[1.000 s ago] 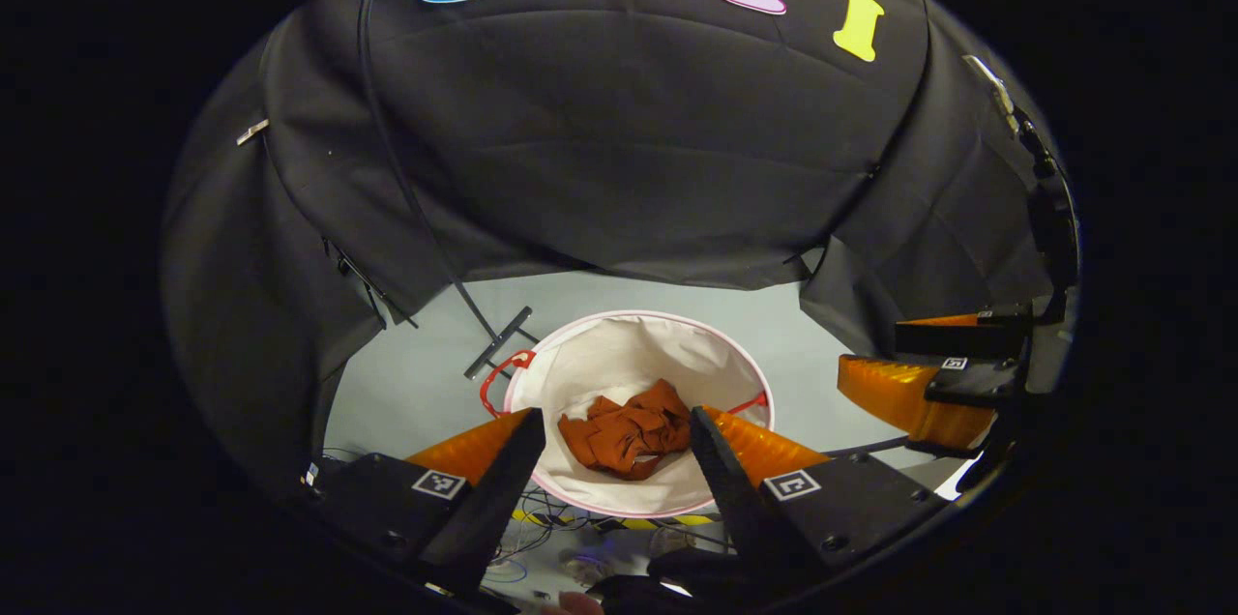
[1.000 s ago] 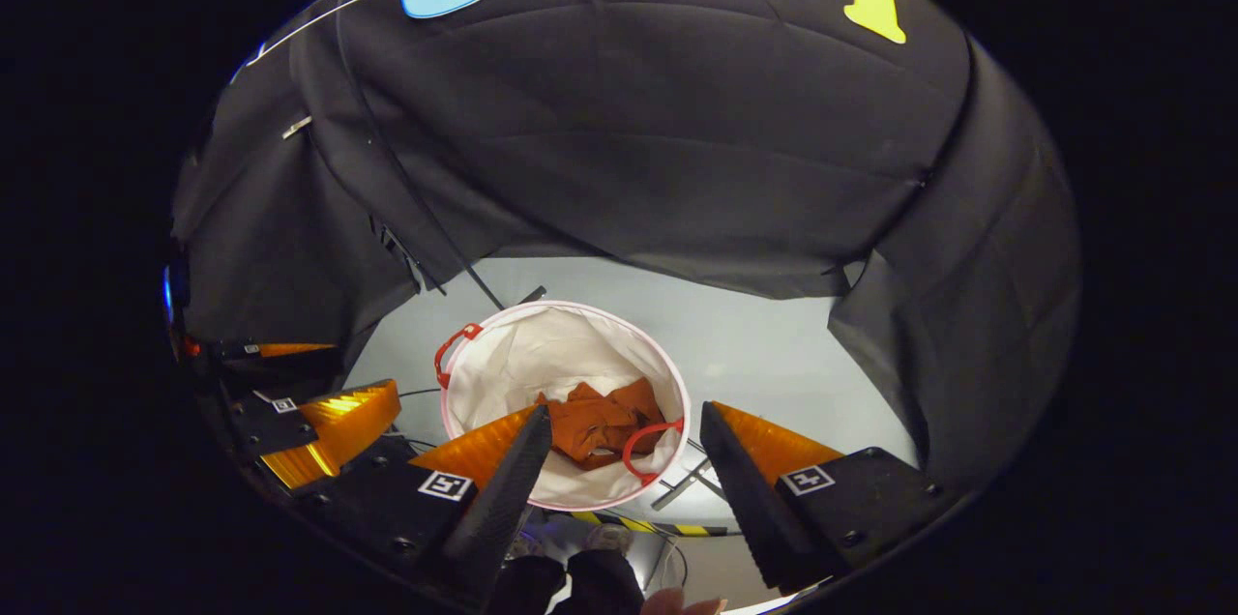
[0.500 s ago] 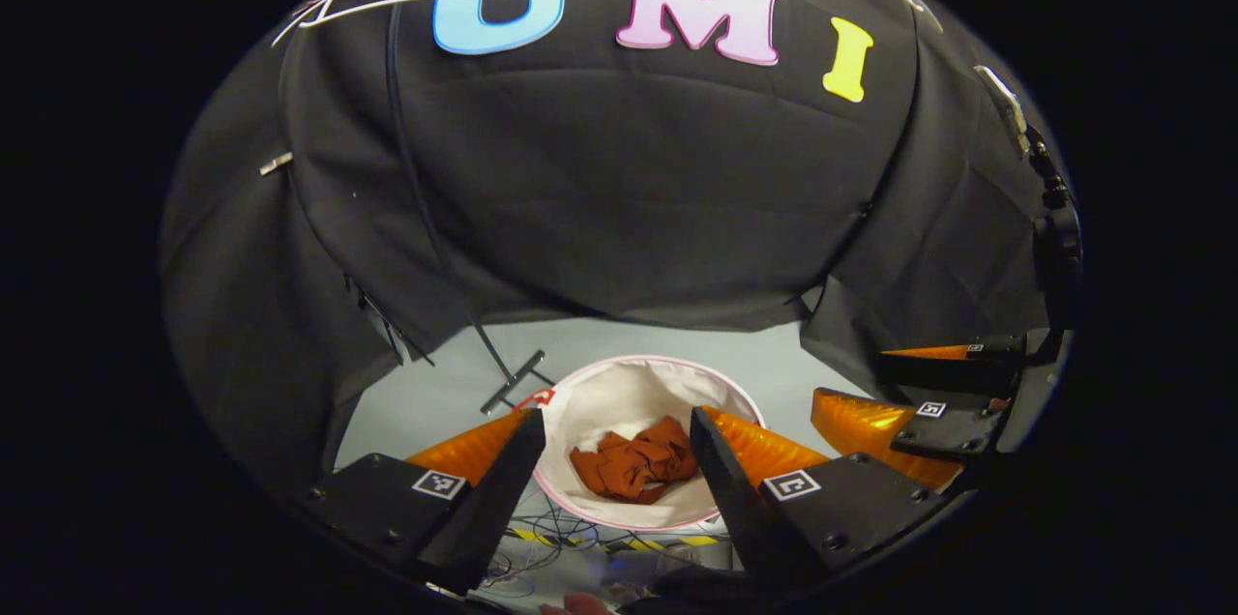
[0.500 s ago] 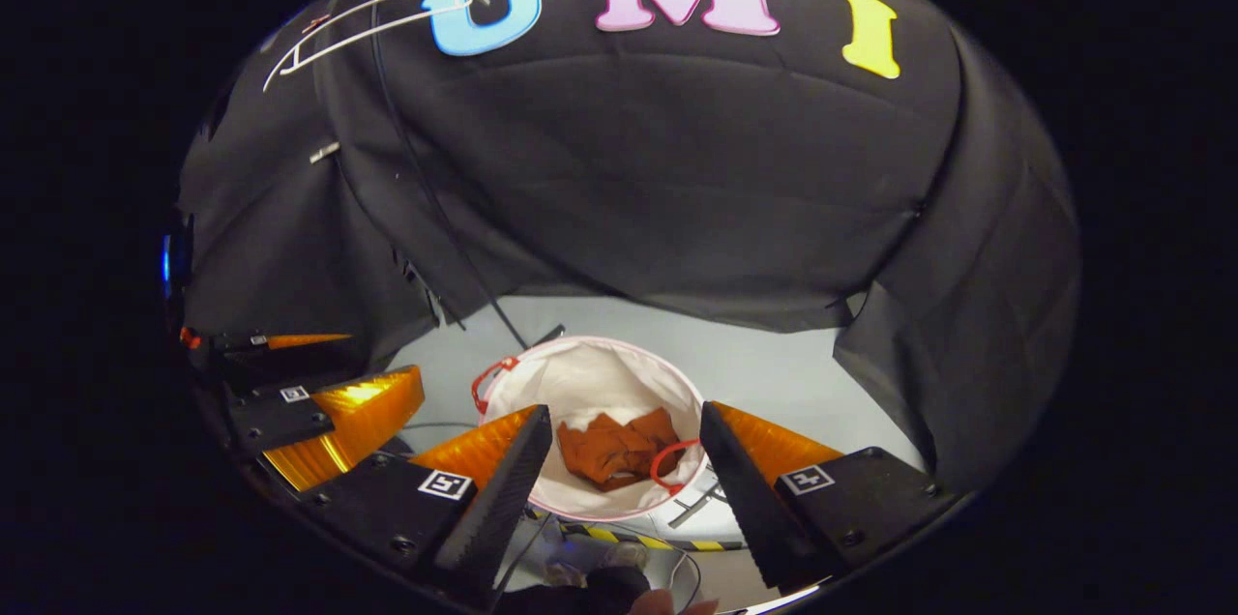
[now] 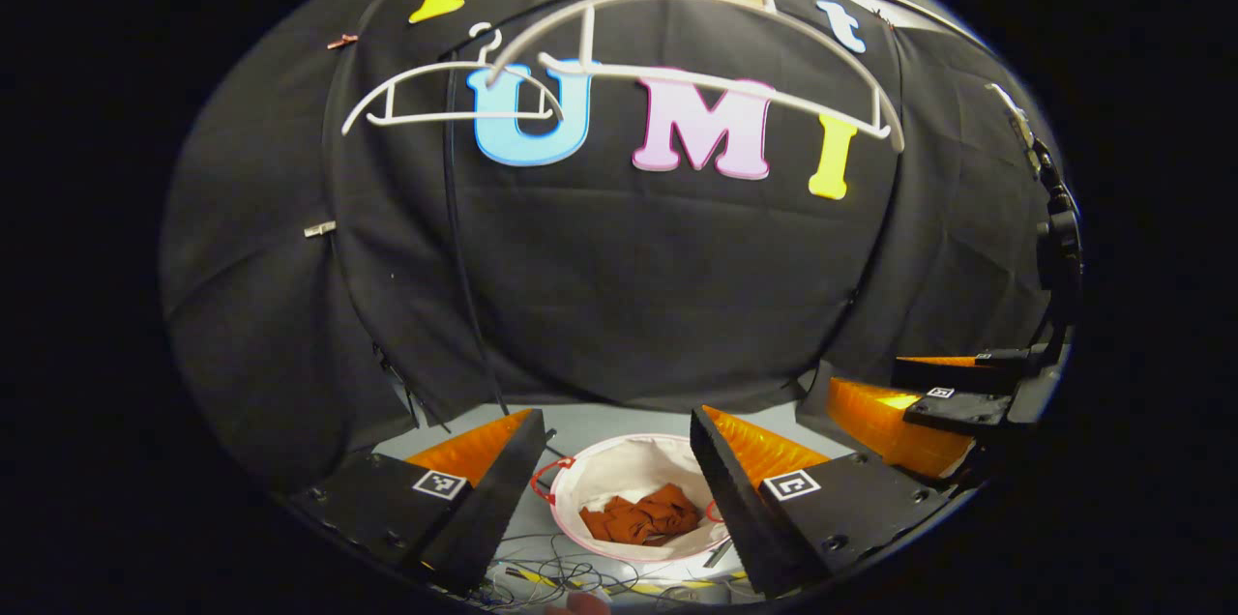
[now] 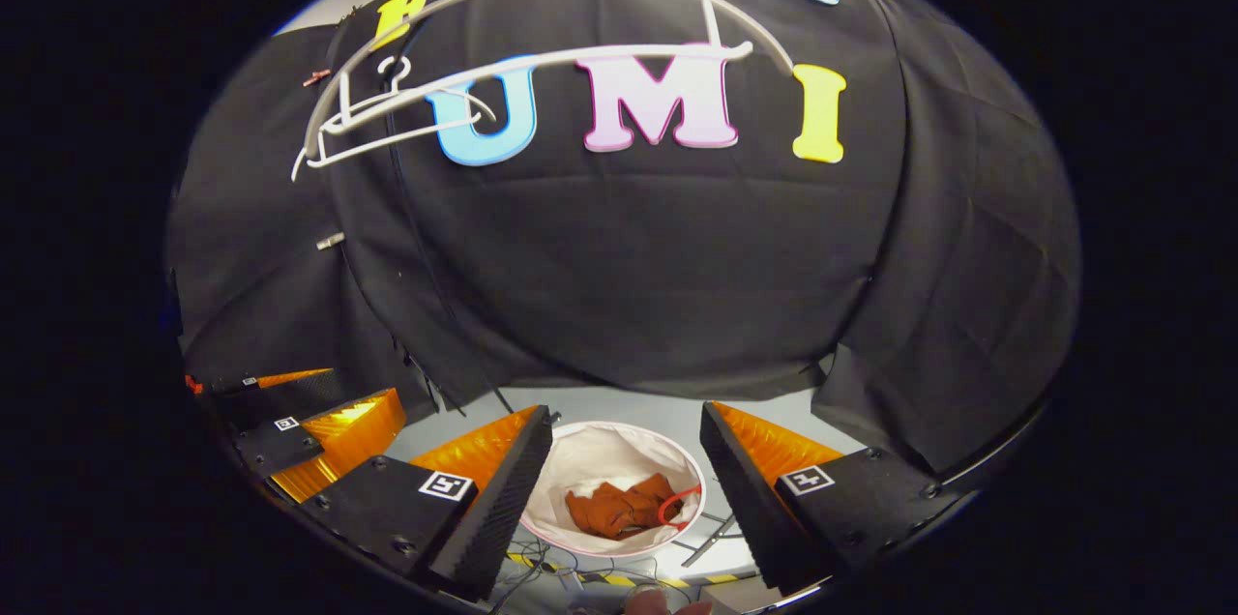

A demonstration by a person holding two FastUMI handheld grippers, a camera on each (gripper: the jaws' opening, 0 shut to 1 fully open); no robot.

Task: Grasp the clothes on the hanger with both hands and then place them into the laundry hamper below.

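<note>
A crumpled rust-orange garment (image 5: 640,518) (image 6: 619,510) lies at the bottom of the white round hamper (image 5: 619,470) (image 6: 595,455) with red handles, standing on the grey floor. High above hang two bare white hangers, one near (image 5: 716,83) (image 6: 542,64) and one farther left (image 5: 426,102) (image 6: 358,127). My left gripper (image 5: 619,426) is open and holds nothing, well above the hamper. My right gripper (image 6: 627,417) is open too, also empty. The right gripper shows at the right edge of the left gripper view (image 5: 919,402), and the left gripper at the left edge of the right gripper view (image 6: 309,426).
A black pole (image 5: 464,238) runs from the hanger rail down to a crossbar foot beside the hamper. Loose cables (image 5: 571,576) and a yellow-black striped tape lie on the floor in front of the hamper. Black cloth walls close in on all sides.
Both grippers have risen and tilted upward, away from the hamper. The hamper with the garment has shrunk toward the bottom of each view, and the bare hangers have come into sight above.
</note>
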